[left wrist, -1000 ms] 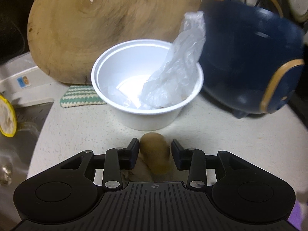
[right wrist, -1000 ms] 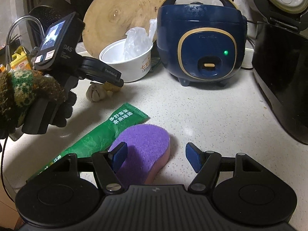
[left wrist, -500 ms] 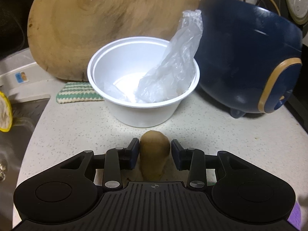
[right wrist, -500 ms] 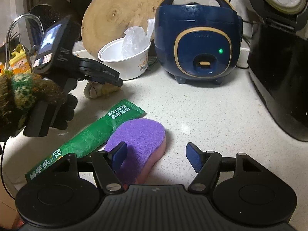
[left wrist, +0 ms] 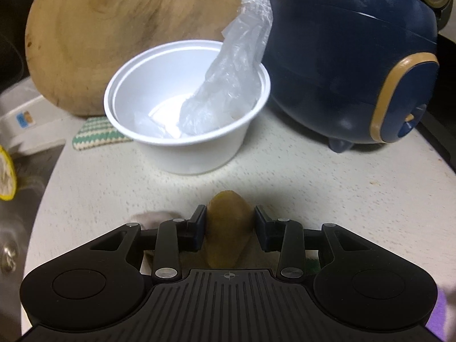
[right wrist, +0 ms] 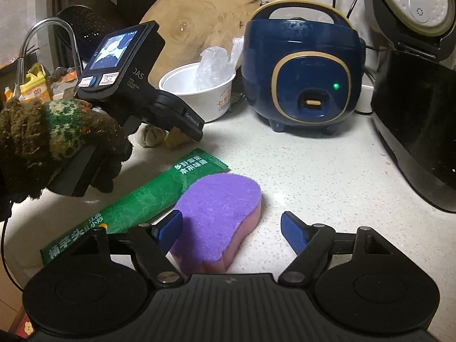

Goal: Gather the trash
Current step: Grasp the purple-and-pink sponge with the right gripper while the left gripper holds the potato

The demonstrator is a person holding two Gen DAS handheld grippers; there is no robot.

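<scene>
Left wrist view shows the left gripper (left wrist: 228, 228) clamped on one brown scrap (left wrist: 226, 233) above bare counter (left wrist: 313, 193) before one white bowl (left wrist: 188, 154) holding a plastic bag (left wrist: 228, 85), while the right gripper (right wrist: 231, 230), jaws just widened and apart, straddles one purple sponge (right wrist: 219, 213) beside one green wrapper (right wrist: 148, 199) with unreadable Chinese print.

Setting: a home kitchen. A speckled pale bench (right wrist: 327, 171) is carrying a navy rice cooker (right wrist: 302, 77) showing a green light, with a second, black cooker (right wrist: 413, 85) standing at the right, lid open. A round wooden chopping board (right wrist: 199, 20) is leaning against the wall. A curved tap (right wrist: 45, 31) is rising at far left, over what is probably a sink (left wrist: 25, 176); that edge is blurring.
</scene>
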